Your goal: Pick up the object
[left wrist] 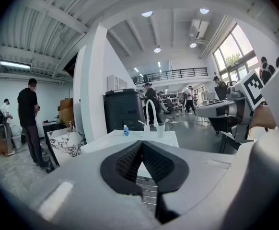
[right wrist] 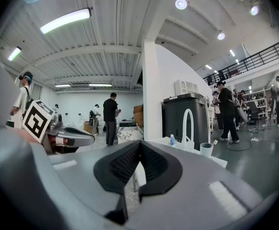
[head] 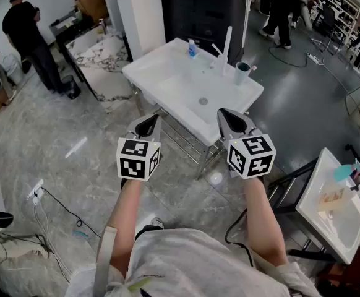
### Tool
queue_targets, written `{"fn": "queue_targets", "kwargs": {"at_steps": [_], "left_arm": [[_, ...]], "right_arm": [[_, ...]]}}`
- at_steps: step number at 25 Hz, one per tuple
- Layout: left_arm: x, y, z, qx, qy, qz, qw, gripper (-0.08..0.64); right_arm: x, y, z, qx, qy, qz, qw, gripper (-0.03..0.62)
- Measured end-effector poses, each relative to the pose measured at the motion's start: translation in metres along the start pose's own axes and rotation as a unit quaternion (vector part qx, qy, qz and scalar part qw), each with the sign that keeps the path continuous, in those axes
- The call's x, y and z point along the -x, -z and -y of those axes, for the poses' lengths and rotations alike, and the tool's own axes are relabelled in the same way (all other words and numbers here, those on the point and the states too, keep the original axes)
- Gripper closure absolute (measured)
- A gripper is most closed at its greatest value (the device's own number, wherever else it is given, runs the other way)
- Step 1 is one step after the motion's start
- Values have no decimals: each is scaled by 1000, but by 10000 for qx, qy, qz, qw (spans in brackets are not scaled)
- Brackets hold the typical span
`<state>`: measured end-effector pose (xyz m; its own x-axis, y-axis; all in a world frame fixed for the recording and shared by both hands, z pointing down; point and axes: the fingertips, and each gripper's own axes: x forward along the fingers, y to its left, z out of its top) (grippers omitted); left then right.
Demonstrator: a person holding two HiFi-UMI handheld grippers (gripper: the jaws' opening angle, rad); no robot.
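Cup (head: pixel 242 74) holding a white stick (head: pixel 252 68) stands on the sink (head: pixel 161 73) rim

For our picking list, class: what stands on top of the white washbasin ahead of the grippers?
A white tap, a grey cup and a small blue bottle stand along the washbasin's far edge. The right gripper covers part of its near rim.
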<state>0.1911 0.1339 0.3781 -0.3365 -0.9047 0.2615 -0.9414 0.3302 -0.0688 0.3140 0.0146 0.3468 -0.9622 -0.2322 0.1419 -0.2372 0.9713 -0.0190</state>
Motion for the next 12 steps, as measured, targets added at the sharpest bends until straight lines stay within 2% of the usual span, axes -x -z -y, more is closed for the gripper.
{"fn": "queue_targets", "kwargs": {"at_steps": [12], "left_arm": [[-2,-2,3,6,16,-29,10000,561]], "right_arm": [[0,3,1,-146,30,25,9999,572]]}}
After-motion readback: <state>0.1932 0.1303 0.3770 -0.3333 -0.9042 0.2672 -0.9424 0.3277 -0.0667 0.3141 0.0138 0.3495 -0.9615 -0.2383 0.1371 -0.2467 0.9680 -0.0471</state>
